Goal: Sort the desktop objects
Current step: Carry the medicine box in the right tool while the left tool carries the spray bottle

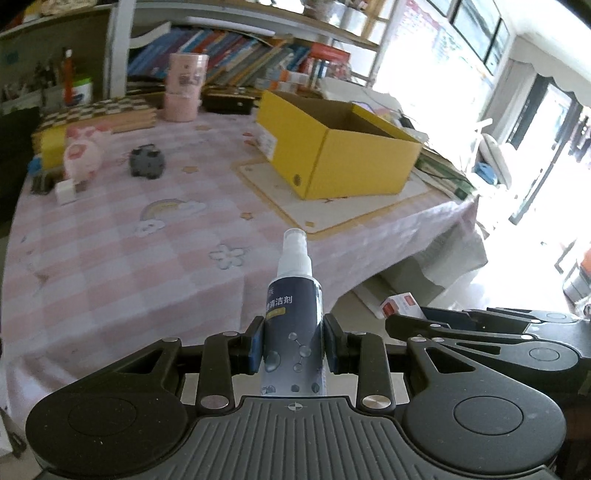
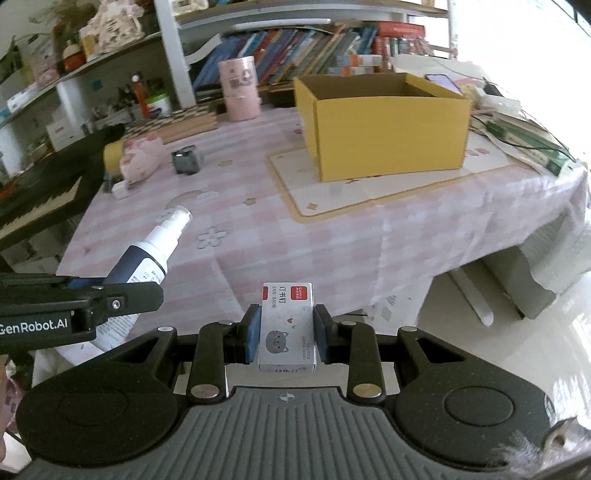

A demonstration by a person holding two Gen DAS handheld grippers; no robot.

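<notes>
Pink checked tablecloth (image 1: 110,258) over a table, bookshelf (image 2: 295,40) packed behind. Bright daylight through windows (image 1: 476,26) at right. Pale glossy floor (image 2: 517,350) below.

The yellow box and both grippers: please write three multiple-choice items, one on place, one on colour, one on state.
1. Where does the yellow box stand?
A. on a cream mat
B. on the floor
C. on a shelf

2. What colour is the spray bottle cap?
A. red
B. white
C. green

3. What does the right gripper hold?
A. nothing
B. a cup
C. a staple box

Answers: 1 A, the mat lies under it on the table; 2 B, the nozzle end is white; 3 C, the pads press its sides.
</notes>
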